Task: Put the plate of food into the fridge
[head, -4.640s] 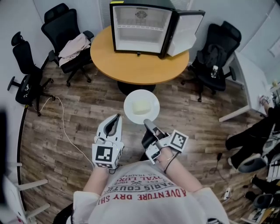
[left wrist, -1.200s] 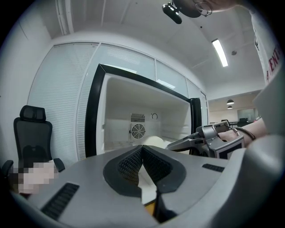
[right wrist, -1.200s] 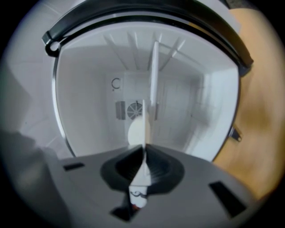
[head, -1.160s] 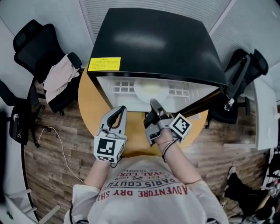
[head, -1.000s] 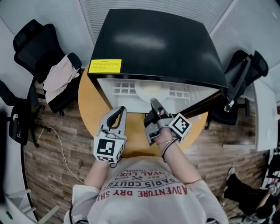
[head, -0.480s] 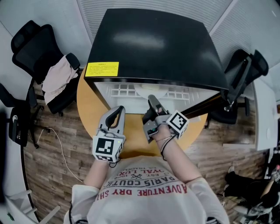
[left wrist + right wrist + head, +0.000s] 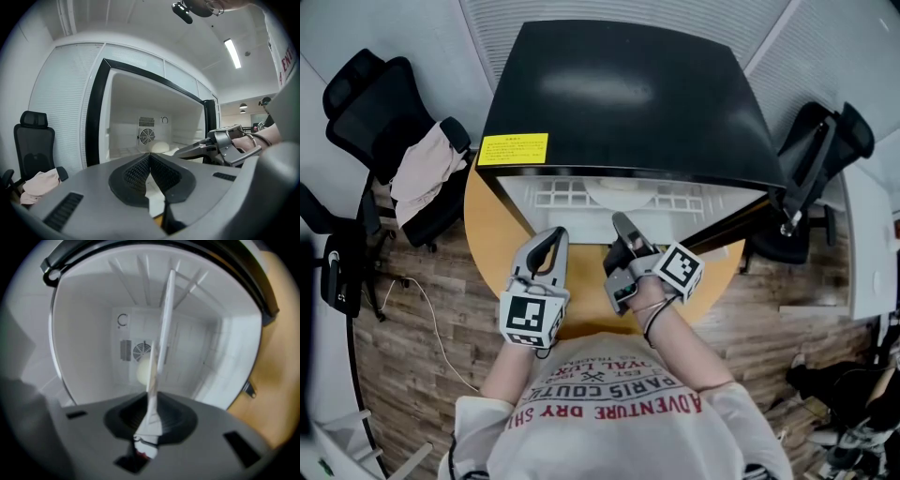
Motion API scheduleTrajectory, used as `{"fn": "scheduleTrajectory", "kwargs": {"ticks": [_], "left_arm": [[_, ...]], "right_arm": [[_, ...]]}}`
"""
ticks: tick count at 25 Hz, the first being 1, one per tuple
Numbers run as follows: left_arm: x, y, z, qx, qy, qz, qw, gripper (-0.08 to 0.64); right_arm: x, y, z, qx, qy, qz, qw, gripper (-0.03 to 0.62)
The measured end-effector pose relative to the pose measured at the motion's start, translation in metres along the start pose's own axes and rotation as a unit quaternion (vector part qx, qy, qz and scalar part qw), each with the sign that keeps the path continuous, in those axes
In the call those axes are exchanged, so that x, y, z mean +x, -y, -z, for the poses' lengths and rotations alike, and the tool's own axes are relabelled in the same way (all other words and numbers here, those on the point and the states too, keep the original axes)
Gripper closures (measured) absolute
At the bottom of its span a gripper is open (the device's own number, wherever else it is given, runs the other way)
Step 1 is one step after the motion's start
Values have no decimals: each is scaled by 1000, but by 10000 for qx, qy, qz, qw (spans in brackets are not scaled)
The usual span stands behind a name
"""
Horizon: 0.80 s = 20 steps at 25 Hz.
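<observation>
The white plate [image 7: 623,192] with a pale mound of food [image 7: 159,146] rests on the shelf inside the open black fridge [image 7: 628,94]. My right gripper [image 7: 619,220] hovers just outside the fridge opening, pointing at the plate. It is turned on its side, so the plate [image 7: 150,385] and food [image 7: 142,370] show edge-on, in line with the narrow gap between the jaws. Those jaws are closing, and the pads do not press on the rim. My left gripper [image 7: 551,234] waits in front of the fridge, left of the right one, shut with nothing in it.
The fridge stands on a round wooden table [image 7: 492,220], its door [image 7: 741,220] swung open to the right. An office chair with a draped garment [image 7: 422,169] is at the left. Another black chair [image 7: 825,150] is at the right. A cable [image 7: 431,309] lies on the wood floor.
The plate, earlier carried in my right gripper away from the table, now lies on the fridge shelf. The right gripper has let go and drawn back slightly. The left gripper has barely moved.
</observation>
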<state>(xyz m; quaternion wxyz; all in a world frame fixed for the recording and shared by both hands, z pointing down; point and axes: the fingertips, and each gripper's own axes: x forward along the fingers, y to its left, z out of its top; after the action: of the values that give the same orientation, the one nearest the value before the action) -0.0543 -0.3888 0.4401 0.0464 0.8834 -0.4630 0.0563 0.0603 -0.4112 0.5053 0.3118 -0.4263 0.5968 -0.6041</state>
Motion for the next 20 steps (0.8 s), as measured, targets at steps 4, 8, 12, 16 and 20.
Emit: {"fn": "scheduleTrajectory", "kwargs": {"ticks": [4, 8, 12, 16, 20], "left_arm": [[-5, 6, 0, -15, 15, 14, 10000, 532], [-12, 10, 1, -17, 15, 13, 10000, 534], [-20, 13, 1, -26, 12, -2, 10000, 534], [-22, 20, 1, -29, 41, 35, 10000, 533], [-22, 29, -1, 8, 83, 114, 9999, 534]], "right_arm": [[-16, -8, 9, -942, -181, -58, 9954, 561], [-30, -15, 14, -2006, -231, -95, 9793, 563], [-44, -21, 16, -3766, -179, 260, 9258, 564], [-57, -41, 16, -5868, 227, 442, 8082, 565], [-66, -48, 18, -6498, 314, 462, 7581, 564]]}}
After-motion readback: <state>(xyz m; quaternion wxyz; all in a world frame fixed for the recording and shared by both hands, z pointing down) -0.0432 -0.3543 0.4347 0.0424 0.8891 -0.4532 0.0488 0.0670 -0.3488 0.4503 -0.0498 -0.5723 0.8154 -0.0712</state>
